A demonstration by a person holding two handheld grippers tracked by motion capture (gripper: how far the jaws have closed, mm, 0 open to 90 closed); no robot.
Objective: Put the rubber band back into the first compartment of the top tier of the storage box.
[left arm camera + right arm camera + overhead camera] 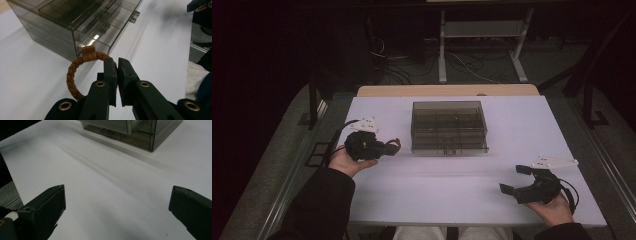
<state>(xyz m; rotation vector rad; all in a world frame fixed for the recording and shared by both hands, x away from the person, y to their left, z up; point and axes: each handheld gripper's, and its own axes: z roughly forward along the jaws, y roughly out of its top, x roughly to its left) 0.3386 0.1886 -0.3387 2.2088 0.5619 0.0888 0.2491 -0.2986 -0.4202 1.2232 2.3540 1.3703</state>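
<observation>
White table [522, 130], dark room behind; left gripper [117, 65] is clenched on a braided brown bracelet [75, 72] right by the smoky drawer box [449, 127] - looks light, floppy, grippy; pinch the cord, not the bead; right gripper [518, 180] gapes, holding nothing.

Braided ring [75, 75]: woven brown cord, rough and matt, with a blocky bead of the same tone. Drawer box [75, 22]: smoky clear plastic, glossy, reflecting light. Worktop [112, 190]: smooth, matt white surface. Left tongs [117, 75]: black matt plastic, brass-coloured metal eyelets.
</observation>
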